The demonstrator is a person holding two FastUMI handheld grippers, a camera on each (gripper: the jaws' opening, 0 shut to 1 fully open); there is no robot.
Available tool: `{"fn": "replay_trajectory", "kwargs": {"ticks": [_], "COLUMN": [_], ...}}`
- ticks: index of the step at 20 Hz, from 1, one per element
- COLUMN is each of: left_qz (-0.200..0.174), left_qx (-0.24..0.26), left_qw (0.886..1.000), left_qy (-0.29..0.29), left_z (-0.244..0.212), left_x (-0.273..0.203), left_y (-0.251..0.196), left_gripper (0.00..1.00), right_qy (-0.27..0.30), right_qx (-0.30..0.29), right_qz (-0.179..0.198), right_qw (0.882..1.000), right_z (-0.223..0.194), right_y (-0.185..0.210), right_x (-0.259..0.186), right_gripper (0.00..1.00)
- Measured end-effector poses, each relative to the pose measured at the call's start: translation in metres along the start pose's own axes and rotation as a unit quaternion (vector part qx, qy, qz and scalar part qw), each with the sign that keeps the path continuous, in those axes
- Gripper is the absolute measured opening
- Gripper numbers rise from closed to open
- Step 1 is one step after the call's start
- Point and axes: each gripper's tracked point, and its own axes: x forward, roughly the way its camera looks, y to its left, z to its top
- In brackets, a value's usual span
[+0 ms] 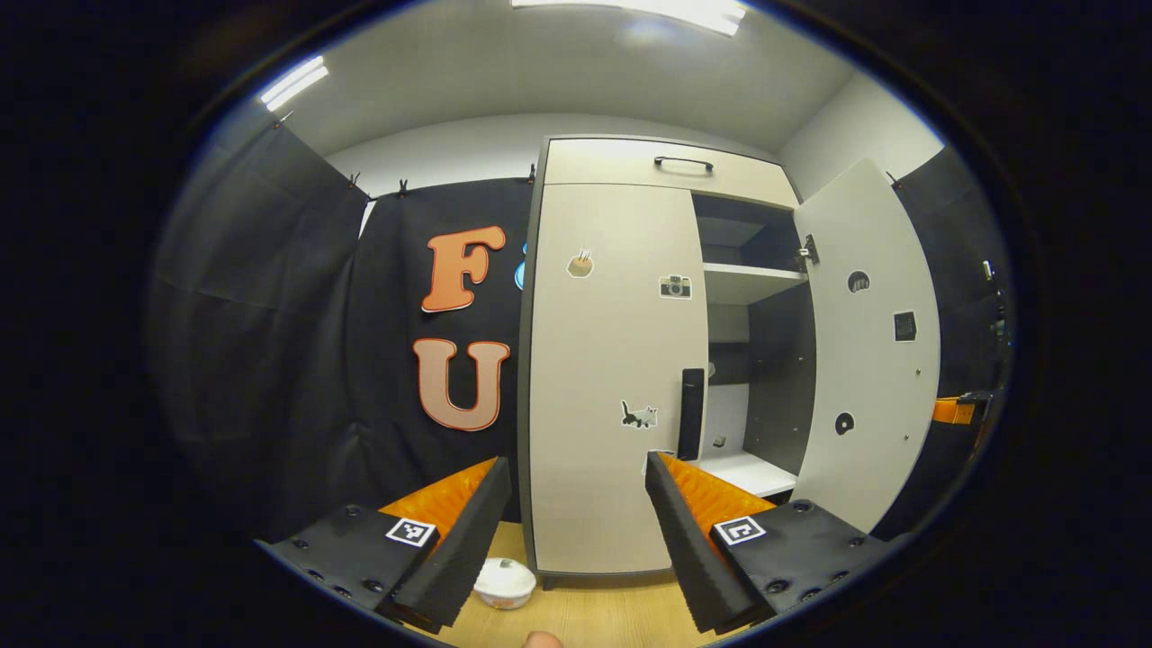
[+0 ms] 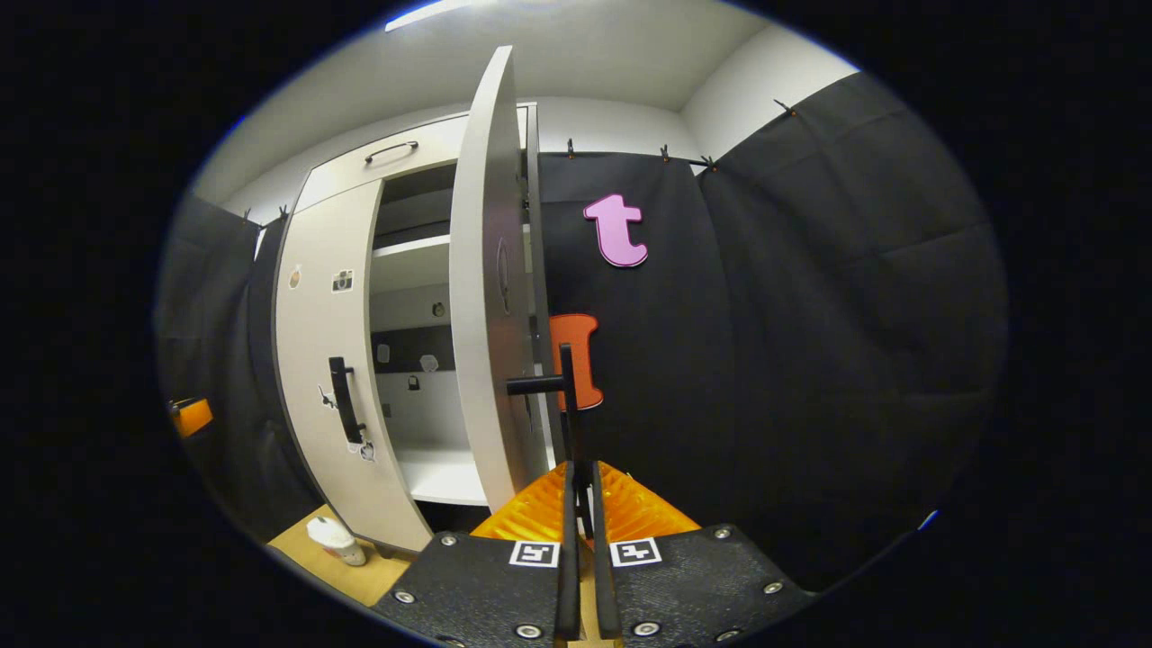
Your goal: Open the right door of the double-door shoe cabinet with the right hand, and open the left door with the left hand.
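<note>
A tall pale shoe cabinet (image 1: 621, 378) stands on a wooden floor (image 1: 585, 612) against the booth's black cloth wall. Across its top runs a drawer front with a dark curved pull (image 1: 683, 163).

The right door (image 1: 868, 342) is swung well open, so I can see white shelves (image 1: 751, 281) and a dark inner side panel. In the right gripper view I see this door nearly edge-on, which puts my right hand out beyond its free edge, where a pull has most leverage.

The left door (image 1: 616, 378) is flat and closed. It carries small stickers, among them a camera (image 1: 675, 286) and a cat (image 1: 639, 415). Its black vertical handle (image 1: 690, 414) sits on the inner edge, near the middle of the cabinet, so that edge swings out.

My right gripper (image 2: 583, 486) is clenched tight, its orange-backed fingers pressed around the thin black bar of the right door's handle (image 2: 565, 387). I judge that grip is what keeps the door wide.

My left gripper (image 1: 576, 504) is released, fingers spread wide, apart from the cabinet and facing the left door. The handle lies just above my right-hand fingertip (image 1: 661, 477), so I judge the opening is ready to close around it.

A small white bowl (image 1: 505, 581) sits on the floor at the cabinet's bottom left corner.
</note>
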Motion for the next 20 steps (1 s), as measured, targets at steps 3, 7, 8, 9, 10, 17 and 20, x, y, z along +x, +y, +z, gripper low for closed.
{"fn": "replay_trajectory", "kwargs": {"ticks": [3,7,8,9,10,17,20], "left_qz": [-0.015,-0.036,-0.040,-0.044,-0.046,-0.048,-0.051], "left_qx": [-0.006,-0.010,-0.010,-0.010,-0.010,0.000,0.012], "left_qw": [1.000,0.999,0.999,0.999,0.999,0.999,0.998], "left_qy": [0.003,0.017,0.020,0.020,0.019,0.020,0.017], "left_z": [-0.006,-0.020,-0.023,-0.024,-0.025,-0.040,-0.046], "left_x": [0.016,0.039,0.046,0.053,0.060,0.113,0.134], "left_y": [-0.023,-0.056,-0.062,-0.069,-0.075,-0.104,-0.117], "left_gripper": [0.96,0.96,0.96,0.96,0.96,0.96,0.96], "right_qy": [-0.004,-0.016,-0.021,-0.025,-0.029,-0.047,-0.053], "right_qx": [-0.002,-0.007,-0.008,-0.009,-0.009,-0.047,-0.060], "right_qz": [0.003,0.002,0.001,-0.001,-0.009,-0.050,-0.055], "right_qw": [1.000,1.000,1.000,1.000,0.999,0.997,0.995], "right_z": [-0.001,0.004,0.006,0.007,0.010,0.011,0.012], "right_y": [-0.002,-0.004,-0.006,-0.008,-0.013,-0.044,-0.050], "right_x": [-0.011,-0.021,-0.023,-0.024,-0.024,-0.017,-0.014], "right_gripper": [0.12,0.34,0.41,0.41,0.44,0.91,0.93]}}
